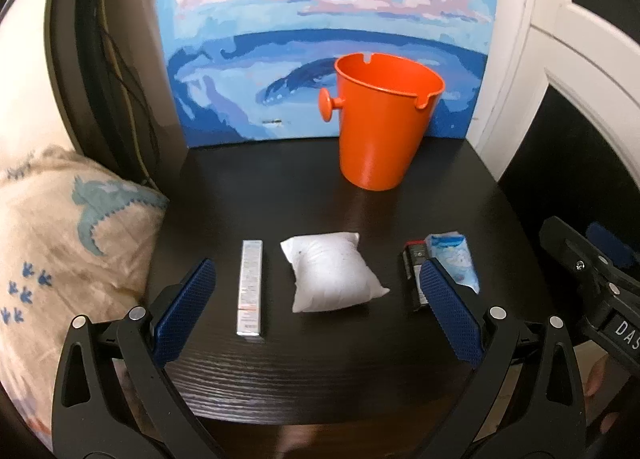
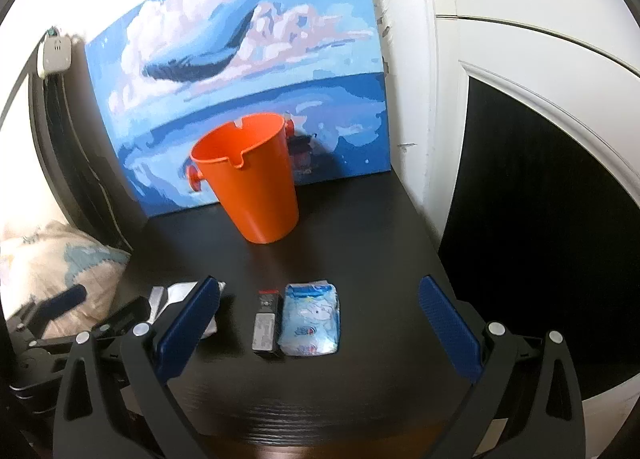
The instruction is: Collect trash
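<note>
An orange bucket (image 1: 382,127) (image 2: 252,183) stands upright at the back of the dark table (image 1: 312,371). In a row nearer me lie a slim silver box (image 1: 251,287), a white puffy packet (image 1: 330,273), a small black box (image 1: 414,279) (image 2: 266,323) and a blue printed packet (image 1: 454,257) (image 2: 311,317). My left gripper (image 1: 318,295) is open, hovering above the silver box and white packet, holding nothing. My right gripper (image 2: 320,317) is open too, above the black box and blue packet. The white packet (image 2: 180,295) is partly hidden behind the right gripper's left finger.
A blue whale painting (image 1: 328,35) (image 2: 240,99) leans against the wall behind the bucket. A beige dinosaur-print blanket (image 1: 60,235) lies left of the table. A white door frame (image 2: 480,99) rises on the right. Cables (image 1: 120,79) hang at the back left.
</note>
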Available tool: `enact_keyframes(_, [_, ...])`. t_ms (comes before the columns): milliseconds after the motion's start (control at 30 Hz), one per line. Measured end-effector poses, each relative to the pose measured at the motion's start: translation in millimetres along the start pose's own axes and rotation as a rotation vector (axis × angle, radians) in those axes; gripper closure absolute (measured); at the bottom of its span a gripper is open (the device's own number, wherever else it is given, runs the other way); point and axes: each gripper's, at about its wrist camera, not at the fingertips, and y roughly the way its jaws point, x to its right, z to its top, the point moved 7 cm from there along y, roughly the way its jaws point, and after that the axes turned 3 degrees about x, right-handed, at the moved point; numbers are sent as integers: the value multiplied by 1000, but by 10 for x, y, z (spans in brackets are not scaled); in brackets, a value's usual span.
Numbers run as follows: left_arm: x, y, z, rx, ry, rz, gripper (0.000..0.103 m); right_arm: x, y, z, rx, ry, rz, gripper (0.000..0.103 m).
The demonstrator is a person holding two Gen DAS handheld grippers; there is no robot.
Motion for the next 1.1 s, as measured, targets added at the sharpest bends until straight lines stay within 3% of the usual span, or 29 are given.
enact_keyframes(400, [-54, 16, -3, -1, -24, 13, 3, -112, 13, -9, 3, -126, -60, 4])
enact_keyframes(1100, [-145, 70, -29, -26, -78, 8, 3, -168, -12, -7, 6, -123, -24, 4])
